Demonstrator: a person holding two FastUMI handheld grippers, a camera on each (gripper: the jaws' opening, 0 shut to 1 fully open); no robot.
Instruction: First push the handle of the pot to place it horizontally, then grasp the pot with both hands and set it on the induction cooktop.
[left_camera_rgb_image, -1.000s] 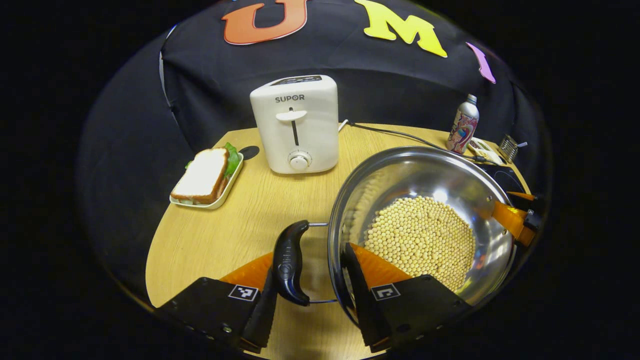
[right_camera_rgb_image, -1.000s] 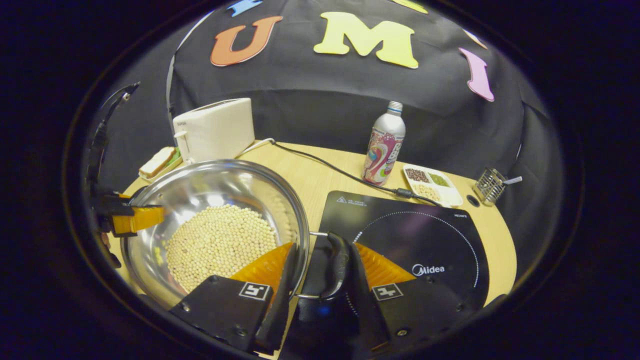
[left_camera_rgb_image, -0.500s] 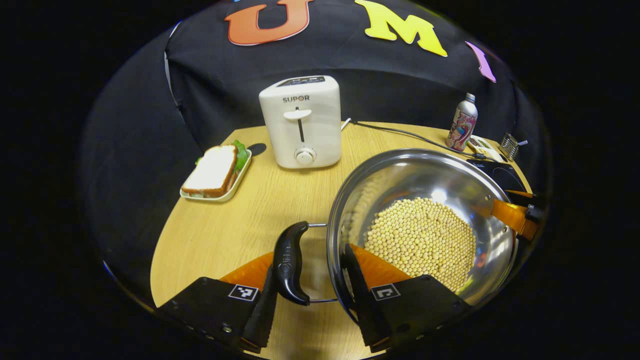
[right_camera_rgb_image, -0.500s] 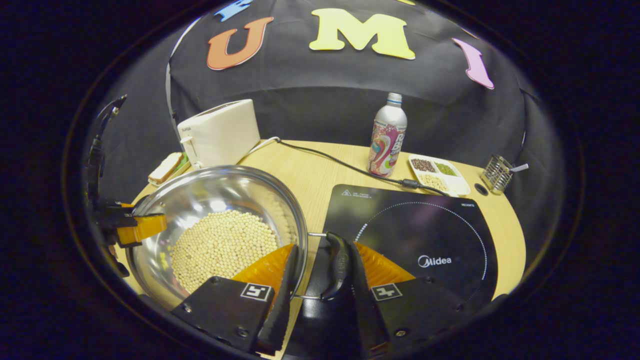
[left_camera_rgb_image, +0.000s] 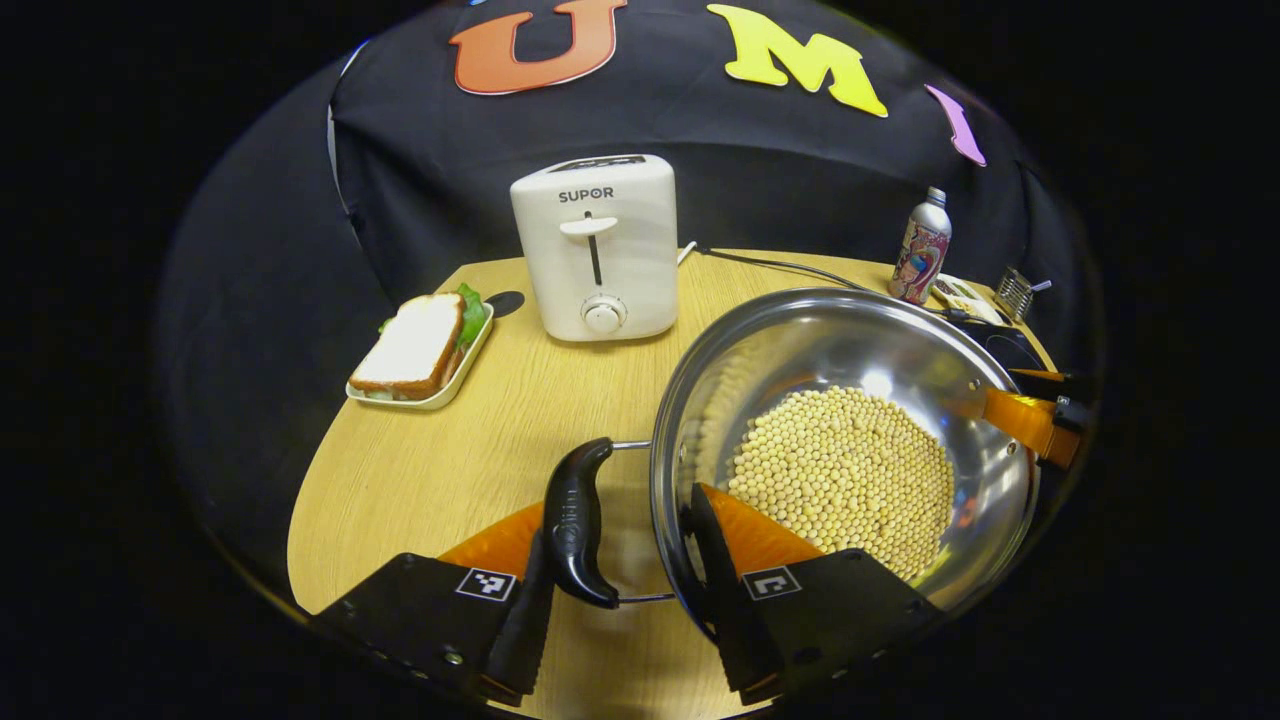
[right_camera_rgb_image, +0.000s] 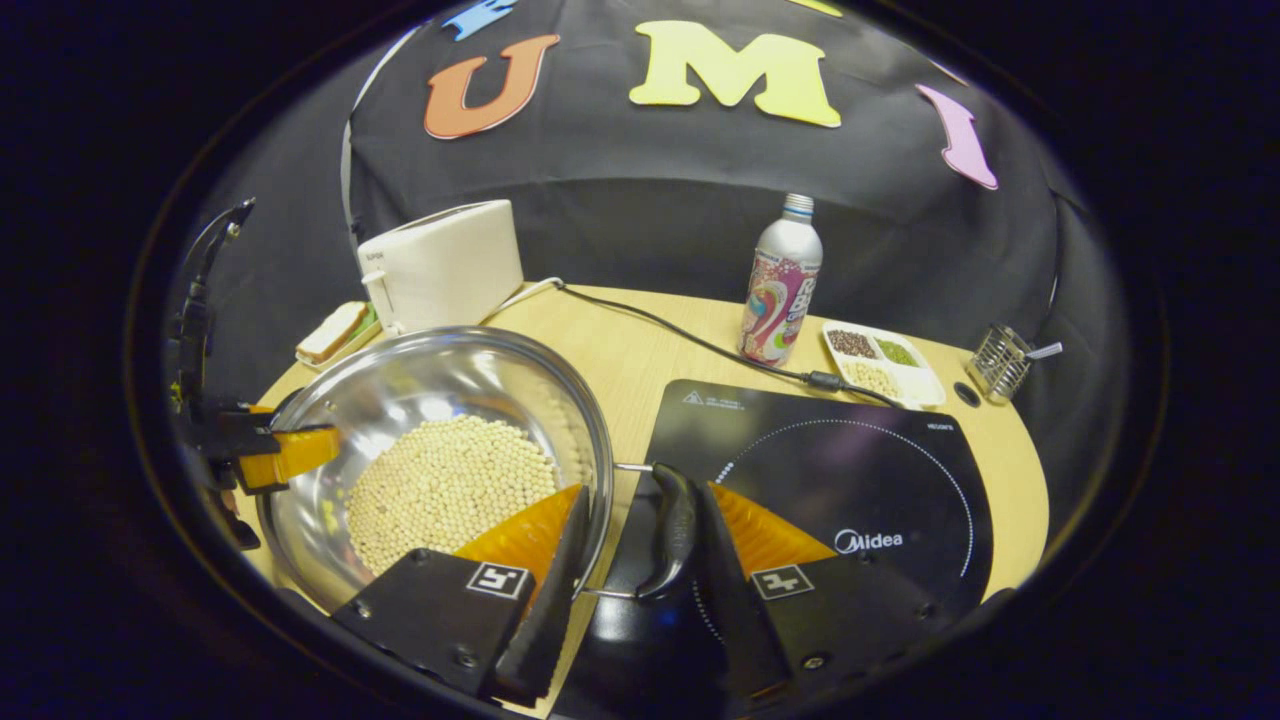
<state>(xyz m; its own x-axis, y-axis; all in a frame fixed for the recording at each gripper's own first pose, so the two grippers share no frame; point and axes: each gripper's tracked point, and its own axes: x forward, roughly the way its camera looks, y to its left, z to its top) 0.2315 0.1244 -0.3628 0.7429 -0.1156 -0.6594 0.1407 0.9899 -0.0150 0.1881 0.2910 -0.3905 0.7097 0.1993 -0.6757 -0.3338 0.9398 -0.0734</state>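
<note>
The carry is in hand: the left gripper (left_camera_rgb_image: 620, 560) and right gripper (right_camera_rgb_image: 632, 560) each clamp a black side handle (left_camera_rgb_image: 577, 523) and the rim between their fingers, holding the steel pot (left_camera_rgb_image: 850, 350) of soybeans (left_camera_rgb_image: 840, 475) above the wooden tabletop (left_camera_rgb_image: 450, 460). The induction cooktop (right_camera_rgb_image: 850, 470) lies at three o'clock of the pot, so the next move calls for a level shift rightward, then lowering. A toaster (left_camera_rgb_image: 597, 245), sandwich tray (left_camera_rgb_image: 415, 352) and bottle (right_camera_rgb_image: 780, 285) stand before the black cloth wall.

In the right gripper view the flat black induction cooktop (right_camera_rgb_image: 830, 470) lies bare at 3 o'clock of the shiny steel pot of beans (right_camera_rgb_image: 440, 440). A printed silver bottle (right_camera_rgb_image: 781, 282), black cord (right_camera_rgb_image: 680, 335) and white divided snack tray (right_camera_rgb_image: 880, 365) line its 12 o'clock edge. A white toaster (left_camera_rgb_image: 597, 245) and a sandwich in its pale dish (left_camera_rgb_image: 420, 350) bound open wooden desk (left_camera_rgb_image: 440, 470) — left gripper view, 10 o'clock.
</note>
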